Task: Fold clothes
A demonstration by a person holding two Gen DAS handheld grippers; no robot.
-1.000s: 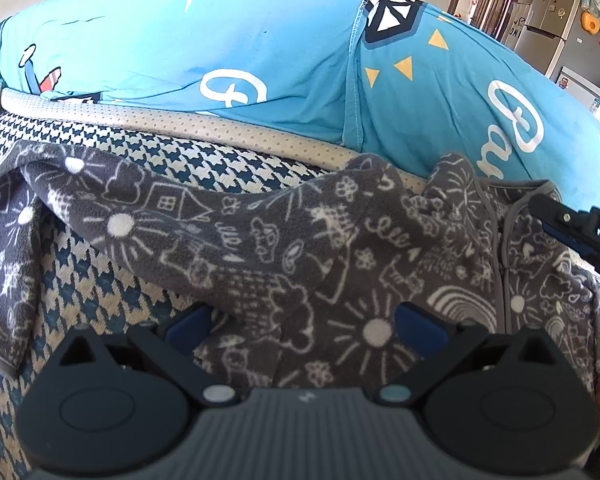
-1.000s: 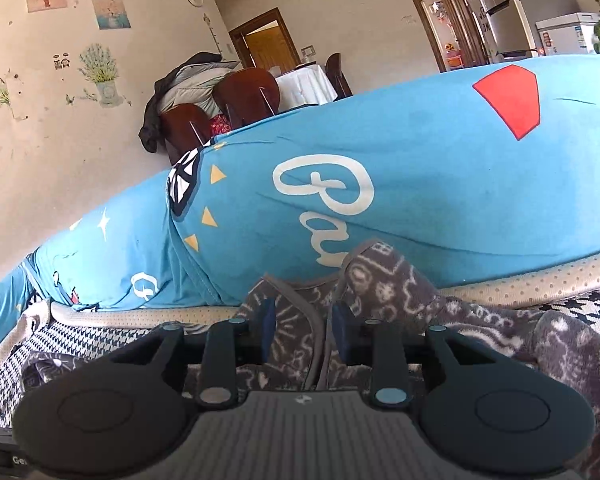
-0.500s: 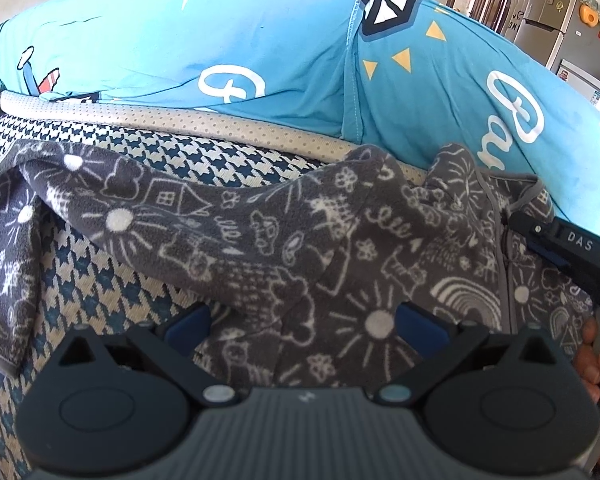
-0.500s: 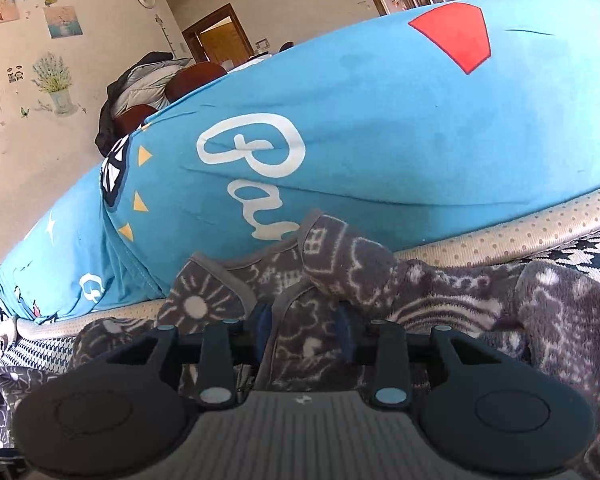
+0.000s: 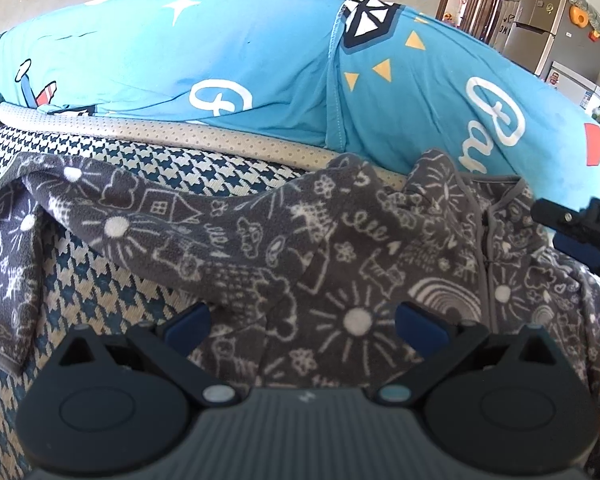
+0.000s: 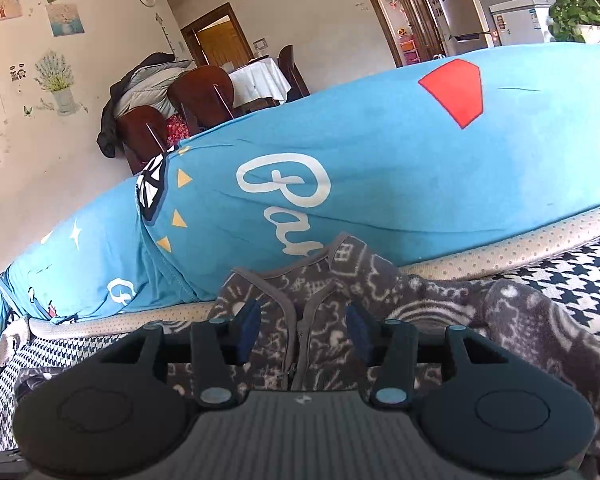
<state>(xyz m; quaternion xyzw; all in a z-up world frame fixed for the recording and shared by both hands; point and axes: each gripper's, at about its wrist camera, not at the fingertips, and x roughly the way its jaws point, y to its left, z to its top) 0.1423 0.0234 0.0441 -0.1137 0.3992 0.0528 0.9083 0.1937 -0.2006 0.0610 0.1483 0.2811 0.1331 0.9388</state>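
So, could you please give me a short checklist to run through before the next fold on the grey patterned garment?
1. Right gripper free of the fabric: ok. Its jaws are opening and the pads stand clear either side of the garment's zipper.
2. Left gripper ready to grasp: ok. It is open, with the grey garment between its fingers but not pinched.
3. Garment lying flat: not ok. It is bunched near the collar against the blue cushion.
4. Sleeve laid out: ok, it stretches across the houndstooth cover.
5. Lower hem position: cannot tell, it is out of view.
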